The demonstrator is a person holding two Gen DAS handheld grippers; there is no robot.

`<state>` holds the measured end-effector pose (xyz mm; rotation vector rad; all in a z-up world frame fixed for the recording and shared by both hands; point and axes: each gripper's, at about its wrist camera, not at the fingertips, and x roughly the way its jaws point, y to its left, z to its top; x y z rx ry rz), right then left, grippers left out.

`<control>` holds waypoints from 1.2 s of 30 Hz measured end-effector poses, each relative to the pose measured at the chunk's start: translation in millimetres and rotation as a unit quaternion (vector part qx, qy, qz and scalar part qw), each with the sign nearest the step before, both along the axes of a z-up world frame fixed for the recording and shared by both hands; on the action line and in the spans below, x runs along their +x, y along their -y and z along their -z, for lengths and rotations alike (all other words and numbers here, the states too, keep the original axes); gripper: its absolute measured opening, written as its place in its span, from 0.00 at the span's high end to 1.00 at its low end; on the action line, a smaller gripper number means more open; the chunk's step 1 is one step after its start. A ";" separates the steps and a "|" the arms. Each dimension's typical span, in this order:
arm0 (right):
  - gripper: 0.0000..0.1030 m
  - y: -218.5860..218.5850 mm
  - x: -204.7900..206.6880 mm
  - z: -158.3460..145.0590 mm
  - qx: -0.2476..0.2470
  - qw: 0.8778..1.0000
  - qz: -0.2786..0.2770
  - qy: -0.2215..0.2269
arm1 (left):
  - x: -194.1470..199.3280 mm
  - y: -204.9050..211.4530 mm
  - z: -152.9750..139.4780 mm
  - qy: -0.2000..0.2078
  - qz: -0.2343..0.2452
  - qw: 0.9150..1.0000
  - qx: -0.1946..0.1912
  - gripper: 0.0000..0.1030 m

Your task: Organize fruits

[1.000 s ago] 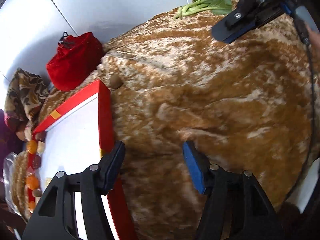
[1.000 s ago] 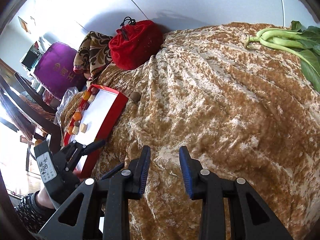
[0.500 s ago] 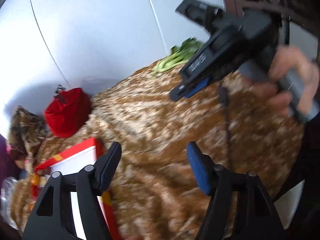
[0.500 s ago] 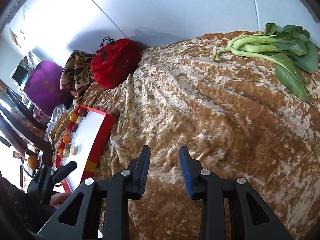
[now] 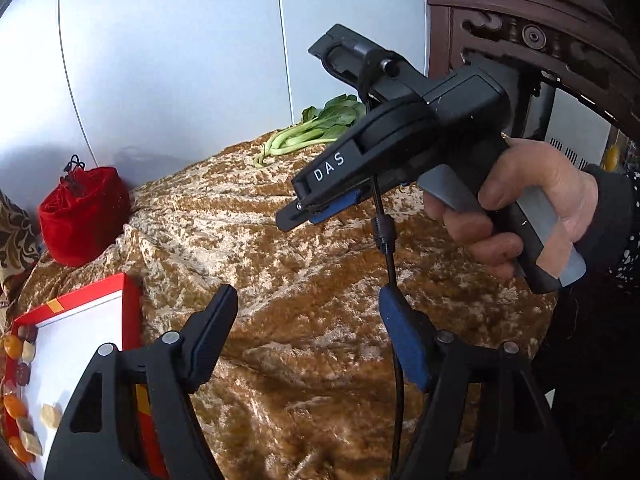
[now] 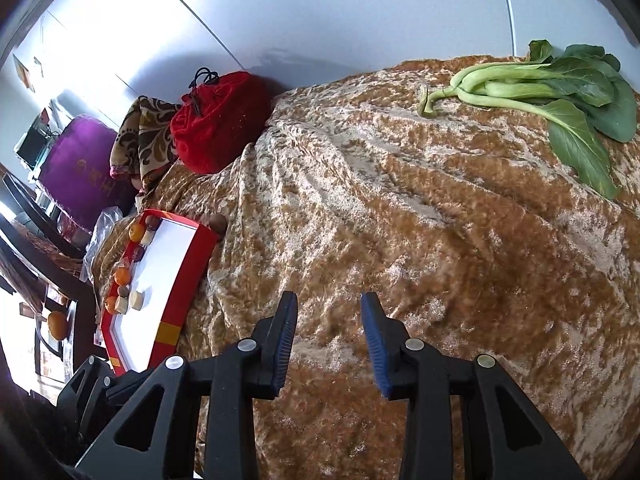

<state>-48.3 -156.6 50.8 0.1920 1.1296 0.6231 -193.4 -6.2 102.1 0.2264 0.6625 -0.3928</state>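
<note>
A red tray with a white floor (image 5: 80, 344) (image 6: 168, 264) lies on the brown velvet cloth at the left. Small orange, dark red and pale fruits (image 5: 16, 360) (image 6: 128, 272) line its left edge. A small brown round fruit (image 6: 218, 223) lies on the cloth by the tray's far corner. My left gripper (image 5: 308, 332) is open and empty, raised above the cloth right of the tray. My right gripper (image 6: 329, 332) is open and empty over the cloth; from the left wrist it (image 5: 316, 208) shows held in a hand.
A red velvet drawstring bag (image 5: 80, 216) (image 6: 220, 120) sits at the back left by a patterned cloth (image 6: 144, 136). Bok choy (image 5: 316, 128) (image 6: 552, 88) lies at the back right. A dark carved wooden chair (image 5: 520, 28) stands right. An orange (image 6: 57, 325) sits beyond the left edge.
Both grippers have lifted and pulled back from the cloth. The left wrist view tilted up, so the right gripper and its hand now fill its upper right. Both jaws stay open.
</note>
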 end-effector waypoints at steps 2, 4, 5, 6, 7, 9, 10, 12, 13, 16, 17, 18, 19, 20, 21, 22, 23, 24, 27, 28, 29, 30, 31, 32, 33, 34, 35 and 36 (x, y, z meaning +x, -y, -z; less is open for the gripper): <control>0.65 0.2 -0.2 0.9 -0.002 1.000 0.002 0.000 | 1.8 1.2 -0.3 0.004 0.002 1.000 0.006 0.29; 0.65 0.7 -0.3 0.7 -0.002 1.000 0.004 0.002 | 5.5 0.8 -1.8 0.009 0.002 1.000 0.005 0.29; 0.65 0.8 -0.3 0.5 -0.002 1.000 0.004 0.003 | 7.0 1.9 -2.3 0.010 0.002 1.000 0.003 0.29; 0.65 0.5 -0.4 0.4 -0.003 1.000 0.004 0.004 | 8.2 2.5 -3.2 0.010 0.000 1.000 0.000 0.29; 0.65 0.0 -0.3 0.4 -0.003 1.000 0.003 0.006 | 9.6 3.1 -3.1 0.010 -0.002 1.000 0.000 0.28; 0.65 -1.0 -0.4 0.1 -0.006 1.000 0.001 0.008 | 11.5 3.9 -2.2 0.018 -0.008 1.000 0.004 0.25; 0.65 -1.2 -0.4 -0.1 -0.005 1.000 0.001 0.008 | 12.3 3.6 -1.0 0.024 -0.013 1.000 0.008 0.23; 0.65 -1.2 0.2 -0.4 -0.004 1.000 -0.001 0.008 | 14.5 4.1 4.3 0.030 -0.020 0.999 0.026 0.23; 0.65 -1.9 -0.1 -0.6 -0.004 1.000 -0.002 0.009 | 16.0 4.5 7.7 0.031 -0.023 0.999 0.036 0.23; 0.65 -8.0 0.5 -0.1 -0.006 1.000 -0.011 0.009 | 17.3 2.7 13.3 0.024 -0.022 0.999 0.039 0.23; 0.65 -12.1 1.1 0.4 -0.004 1.000 -0.017 0.007 | 17.0 1.3 14.5 0.022 -0.023 0.999 0.038 0.23; 0.65 -16.7 1.8 0.5 -0.001 1.000 -0.023 0.003 | 17.2 -0.2 16.7 0.022 -0.024 0.999 0.038 0.23; 0.65 -22.1 2.6 0.3 0.002 1.000 -0.028 -0.001 | 17.4 -2.1 18.8 0.022 -0.027 0.999 0.041 0.23; 0.65 -27.2 3.0 0.0 0.004 0.999 -0.032 -0.002 | 18.4 -5.0 21.5 0.022 -0.030 0.998 0.044 0.23; 0.65 -32.7 3.3 -0.2 0.004 0.999 -0.036 -0.002 | 19.2 -9.5 24.2 0.025 -0.035 0.998 0.048 0.23; 0.65 -40.5 4.9 -0.5 -0.001 0.999 -0.043 0.000 | 20.1 -14.2 26.3 0.028 -0.042 0.997 0.052 0.23; 0.65 -46.1 5.8 -0.5 -0.007 0.999 -0.045 0.003 | 21.2 -19.8 28.9 0.030 -0.051 0.997 0.057 0.23; 0.65 -53.1 8.2 0.3 -0.016 0.999 -0.045 0.006 | 22.3 -24.5 31.8 0.029 -0.060 0.996 0.064 0.23; 0.65 -73.6 18.0 5.8 -0.026 0.998 -0.053 -0.006 | 25.8 -39.5 39.6 0.011 -0.082 0.994 0.068 0.23; 0.65 -79.2 20.8 7.7 -0.027 0.998 -0.055 -0.009 | 26.6 -43.8 41.6 0.009 -0.088 0.993 0.075 0.23; 0.65 -85.3 22.1 8.3 -0.030 0.998 -0.058 -0.008 | 26.7 -49.5 42.8 0.012 -0.096 0.992 0.084 0.23; 0.65 -88.3 22.3 8.3 -0.030 0.998 -0.061 -0.006 | 26.4 -54.8 42.5 0.015 -0.102 0.991 0.090 0.23; 0.65 -90.8 22.5 7.9 -0.026 0.998 -0.064 -0.007 | 25.9 -62.5 39.9 0.021 -0.112 0.989 0.090 0.23; 0.65 -91.5 22.5 8.1 -0.021 0.998 -0.065 -0.009 | 25.7 -71.7 35.8 0.028 -0.128 0.988 0.083 0.23; 0.65 -92.5 23.6 7.5 -0.014 0.998 -0.064 -0.012 | 26.5 -79.2 33.1 0.030 -0.141 0.987 0.075 0.23; 0.65 -95.0 25.3 5.6 -0.005 0.998 -0.063 -0.012 | 28.4 -88.1 30.9 0.026 -0.156 0.985 0.069 0.23; 0.65 -99.3 26.8 4.4 0.000 0.998 -0.067 -0.009 | 30.4 -94.8 31.3 0.019 -0.167 0.983 0.067 0.23; 0.65 -107.4 28.2 2.9 0.004 0.997 -0.077 -0.006 | 33.2 -99.7 32.2 0.009 -0.180 0.982 0.065 0.23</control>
